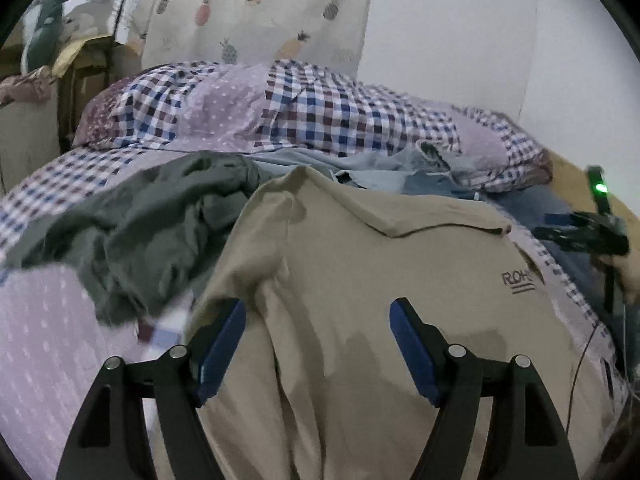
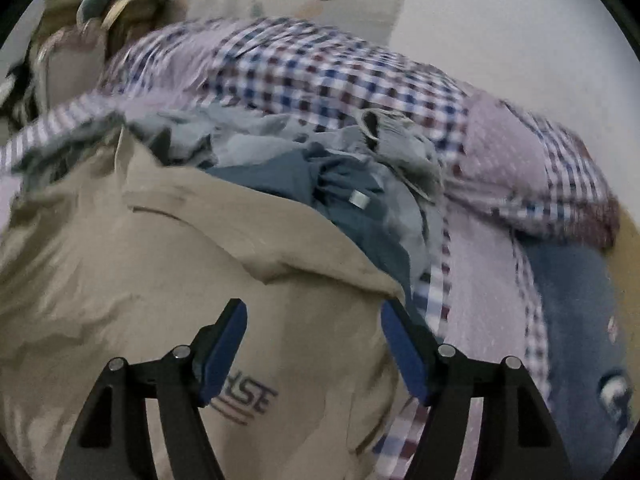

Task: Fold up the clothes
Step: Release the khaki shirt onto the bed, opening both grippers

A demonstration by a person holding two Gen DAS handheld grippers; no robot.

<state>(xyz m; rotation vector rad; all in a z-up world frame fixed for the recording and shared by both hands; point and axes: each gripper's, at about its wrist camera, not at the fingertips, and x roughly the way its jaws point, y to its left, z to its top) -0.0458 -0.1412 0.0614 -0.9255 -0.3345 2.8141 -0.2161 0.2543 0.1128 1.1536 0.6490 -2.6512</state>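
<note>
Lying spread across the bed (image 1: 48,360), on its lilac dotted and checked quilt cover, is the beige cotton T-shirt with a dark printed chest logo (image 1: 360,280), its far edge turned over on itself and its body creased lengthwise; the left hand-held gripper (image 1: 318,344) is poised above the shirt's lower body with its blue-padded jaws wide apart and nothing between them; the right hand-held gripper (image 2: 314,346) is likewise spread and empty, positioned over the logo side near the shirt's right edge; contact with the cloth cannot be confirmed for either. A crumpled grey-green garment (image 1: 132,232) lies just beside the shirt's left edge, and a heap of blue and grey clothes (image 2: 340,184) sits against its far edge, below the checked pillows (image 1: 280,108). Judgement: the step in hand is taking hold of the shirt to flatten it and begin a fold; recommended practice is to pinch a single layer at matching points on opposite edges, draw outward to remove the lengthwise creases, and flatten the turned-over far edge; the neighbouring garments should be avoided, since catching them would drag them into the fold; the right view is blurred, so fine detail is unverified.
</note>
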